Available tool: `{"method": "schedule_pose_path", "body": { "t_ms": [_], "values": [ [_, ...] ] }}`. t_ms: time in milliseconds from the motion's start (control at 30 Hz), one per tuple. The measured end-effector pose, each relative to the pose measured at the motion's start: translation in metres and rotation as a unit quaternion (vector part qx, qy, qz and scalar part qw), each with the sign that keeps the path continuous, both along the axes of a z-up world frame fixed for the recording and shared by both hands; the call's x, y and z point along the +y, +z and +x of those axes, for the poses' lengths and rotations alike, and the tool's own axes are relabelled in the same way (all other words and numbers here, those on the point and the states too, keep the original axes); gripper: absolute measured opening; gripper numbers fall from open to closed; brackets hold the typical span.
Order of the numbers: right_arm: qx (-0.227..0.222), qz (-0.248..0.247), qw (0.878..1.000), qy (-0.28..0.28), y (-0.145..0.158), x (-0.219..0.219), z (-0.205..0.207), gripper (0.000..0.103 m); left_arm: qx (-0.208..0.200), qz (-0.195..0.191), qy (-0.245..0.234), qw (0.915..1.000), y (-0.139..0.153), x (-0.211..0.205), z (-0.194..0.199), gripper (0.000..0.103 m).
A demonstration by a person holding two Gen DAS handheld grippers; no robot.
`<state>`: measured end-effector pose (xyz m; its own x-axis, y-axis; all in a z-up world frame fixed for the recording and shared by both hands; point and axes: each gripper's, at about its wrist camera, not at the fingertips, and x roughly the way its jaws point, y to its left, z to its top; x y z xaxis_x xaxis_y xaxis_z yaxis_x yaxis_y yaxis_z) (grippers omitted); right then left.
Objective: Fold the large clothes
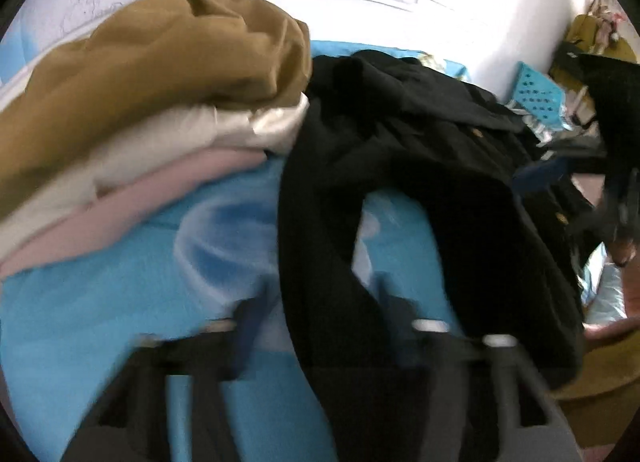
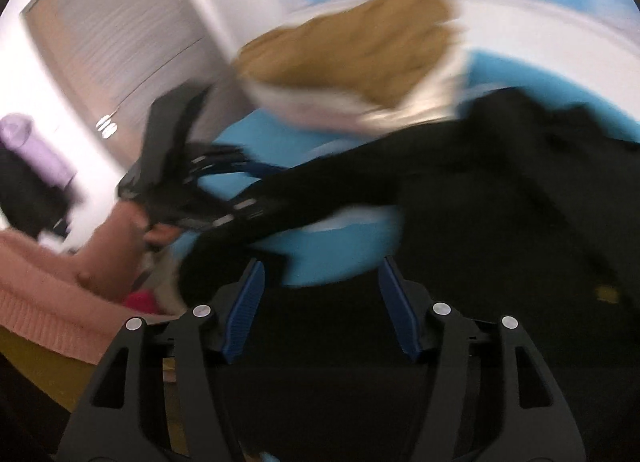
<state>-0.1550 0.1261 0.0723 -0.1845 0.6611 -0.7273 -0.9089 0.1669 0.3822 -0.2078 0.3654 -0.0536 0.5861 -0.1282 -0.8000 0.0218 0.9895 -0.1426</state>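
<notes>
While both views are motion-blurred, I read the black garment (image 1: 420,166) sprawled on the blue sheet (image 1: 100,322), just right of the folded stack (image 1: 152,110), which has 3 layers: brown on top, cream, then pink. A black sleeve runs from the garment down into my left hand-held gripper (image 1: 320,310), jaws narrow, clenched on the cloth. In the right wrist view the sleeve stretches taut from the garment to that gripper, held by a hand (image 2: 120,246) in a pink cuff. Right hand-held gripper (image 2: 320,286) is released, blue pads (image 2: 244,302) well apart over black cloth, gripping nothing.
</notes>
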Motion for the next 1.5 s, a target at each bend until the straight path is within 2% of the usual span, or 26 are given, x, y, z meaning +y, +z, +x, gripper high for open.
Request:
{"method": "schedule_pose_path", "body": {
  "t_ms": [67, 200, 267, 300, 333, 367, 400, 433, 467, 500, 533, 567, 667, 700, 800, 867, 900, 967, 1033, 1100, 1200, 1267, 1300, 1400, 1467, 1500],
  "values": [
    [0.002, -0.012, 0.999, 0.029, -0.011, 0.02, -0.026, 0.074, -0.005, -0.007, 0.007, 0.9999, -0.001, 0.005, -0.008, 0.007],
    [-0.009, -0.037, 0.996, 0.081, -0.028, 0.054, -0.071, 0.092, -0.031, -0.036, 0.014, 0.9988, 0.013, 0.016, -0.013, 0.007],
    [-0.006, -0.039, 0.994, 0.103, -0.034, 0.061, -0.084, 0.093, -0.04, -0.024, 0.011, 0.9989, 0.022, 0.013, -0.01, 0.007],
    [-0.02, -0.051, 0.993, 0.102, -0.038, 0.069, -0.091, 0.093, -0.042, -0.019, 0.007, 0.9989, 0.025, 0.012, -0.008, 0.007],
    [-0.045, -0.06, 0.992, 0.1, -0.041, 0.074, -0.098, 0.091, -0.044, -0.021, 0.0, 0.9988, 0.028, 0.011, -0.007, 0.008],
    [-0.072, -0.066, 0.99, 0.097, -0.044, 0.081, -0.105, 0.078, -0.047, -0.023, -0.007, 0.9986, 0.031, 0.01, -0.005, 0.009],
    [-0.085, -0.075, 0.989, 0.093, -0.047, 0.086, -0.107, 0.056, -0.047, -0.024, -0.011, 0.9985, 0.033, 0.01, -0.002, 0.01],
    [-0.089, -0.084, 0.989, 0.082, -0.047, 0.091, -0.105, 0.043, -0.048, -0.024, -0.014, 0.9985, 0.036, 0.009, -0.001, 0.011],
    [-0.071, -0.079, 0.991, 0.077, -0.042, 0.092, -0.1, 0.03, -0.054, -0.024, -0.015, 0.9981, 0.041, 0.011, -0.002, 0.013],
    [-0.034, -0.063, 0.995, 0.071, -0.032, 0.091, -0.09, 0.024, -0.064, -0.034, -0.012, 0.9973, 0.048, 0.016, -0.003, 0.025],
    [-0.001, -0.044, 0.997, 0.064, -0.022, 0.088, -0.079, 0.024, -0.068, -0.048, -0.008, 0.9965, 0.053, 0.02, -0.004, 0.038],
    [0.039, -0.012, 0.998, 0.054, -0.005, 0.081, -0.063, 0.023, -0.081, -0.073, -0.002, 0.994, 0.066, 0.031, -0.007, 0.058],
    [0.078, 0.067, 0.995, 0.004, 0.05, 0.051, -0.019, 0.023, -0.151, -0.096, 0.004, 0.9839, 0.106, 0.051, -0.03, 0.064],
    [0.09, 0.101, 0.991, -0.023, 0.074, 0.035, 0.002, 0.023, -0.173, -0.098, 0.007, 0.9799, 0.118, 0.056, -0.036, 0.072],
    [0.106, 0.174, 0.974, -0.095, 0.12, -0.019, 0.049, 0.023, -0.213, -0.077, 0.018, 0.9738, 0.141, 0.058, -0.044, 0.077],
    [0.121, 0.203, 0.96, -0.146, 0.131, -0.047, 0.084, 0.027, -0.212, -0.062, 0.021, 0.9751, 0.144, 0.051, -0.036, 0.078],
    [0.139, 0.214, 0.948, -0.189, 0.13, -0.071, 0.106, 0.028, -0.206, -0.057, 0.012, 0.9767, 0.141, 0.044, -0.028, 0.078],
    [0.165, 0.214, 0.933, -0.239, 0.118, -0.105, 0.138, 0.04, -0.19, -0.039, -0.001, 0.9809, 0.129, 0.028, -0.009, 0.078],
    [0.196, 0.197, 0.91, -0.309, 0.085, -0.141, 0.166, 0.051, -0.168, -0.024, -0.02, 0.9854, 0.114, 0.01, 0.011, 0.078],
    [0.235, 0.172, 0.882, -0.371, 0.047, -0.167, 0.186, 0.071, -0.133, -0.007, -0.039, 0.9904, 0.09, -0.016, 0.042, 0.078],
    [0.313, 0.109, 0.829, -0.45, -0.024, -0.207, 0.212, 0.079, -0.089, 0.034, -0.059, 0.9937, 0.059, -0.047, 0.081, 0.078],
    [0.327, 0.095, 0.815, -0.468, -0.041, -0.226, 0.215, 0.082, -0.065, 0.06, -0.068, 0.9938, 0.041, -0.065, 0.105, 0.078],
    [0.327, 0.095, 0.813, -0.473, -0.044, -0.231, 0.213, 0.081, -0.057, 0.07, -0.069, 0.9935, 0.036, -0.071, 0.114, 0.078],
    [0.283, 0.101, 0.83, -0.469, -0.03, -0.238, 0.192, 0.086, -0.051, 0.085, -0.066, 0.9929, 0.028, -0.078, 0.136, 0.078],
    [0.205, 0.079, 0.851, -0.477, -0.006, -0.239, 0.182, 0.091, -0.053, 0.081, -0.057, 0.9936, 0.03, -0.078, 0.145, 0.078],
    [0.175, 0.075, 0.856, -0.481, 0.004, -0.24, 0.179, 0.093, -0.055, 0.078, -0.053, 0.994, 0.032, -0.077, 0.149, 0.078]
  ]
}}
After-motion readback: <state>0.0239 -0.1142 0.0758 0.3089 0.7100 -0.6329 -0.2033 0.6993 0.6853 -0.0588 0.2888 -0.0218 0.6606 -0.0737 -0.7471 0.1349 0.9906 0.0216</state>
